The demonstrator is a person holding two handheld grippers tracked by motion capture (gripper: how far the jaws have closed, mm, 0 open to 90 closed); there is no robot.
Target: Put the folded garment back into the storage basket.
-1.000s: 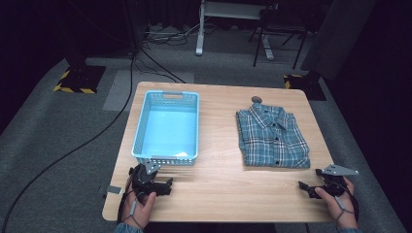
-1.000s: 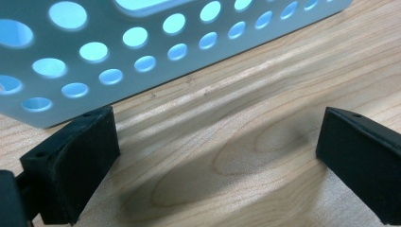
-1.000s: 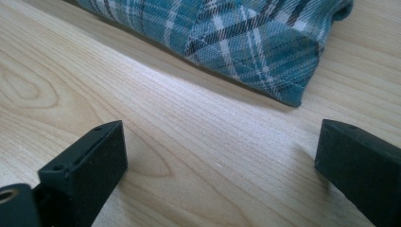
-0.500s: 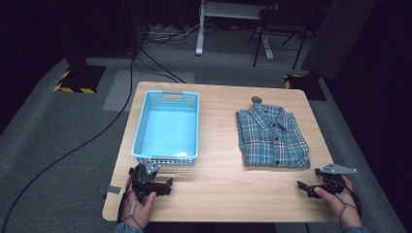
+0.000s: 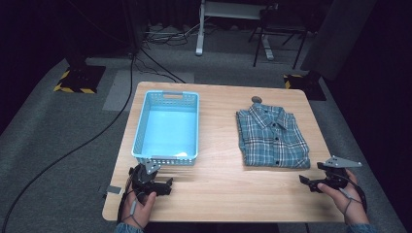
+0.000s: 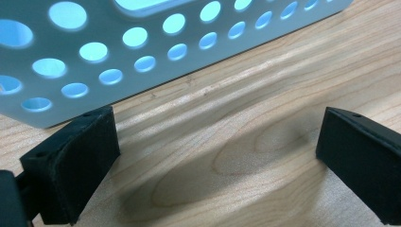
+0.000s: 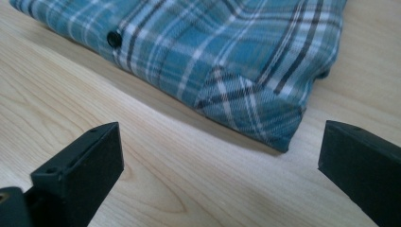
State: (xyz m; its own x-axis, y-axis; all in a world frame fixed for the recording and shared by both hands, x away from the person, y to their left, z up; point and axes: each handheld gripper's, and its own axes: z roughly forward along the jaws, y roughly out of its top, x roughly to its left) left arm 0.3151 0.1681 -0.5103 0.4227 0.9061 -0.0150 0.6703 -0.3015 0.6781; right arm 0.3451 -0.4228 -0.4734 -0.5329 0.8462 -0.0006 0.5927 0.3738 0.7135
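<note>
Dark floor rings our wooden bench [image 5: 218, 189]; we see the folded plaid shirt [image 5: 272, 138] toward its right edge, the blue basket [image 5: 167, 127] toward its left; our left hand-held gripper [image 5: 167, 187] and right hand-held gripper [image 5: 305, 182] wait released near the front corners.

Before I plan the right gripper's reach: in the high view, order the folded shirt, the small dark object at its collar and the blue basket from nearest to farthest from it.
From the right gripper:
1. Folded plaid shirt, just ahead, table's right half.
2. Small dark object, beyond the collar, far side.
3. Blue basket, left half, empty.
</note>
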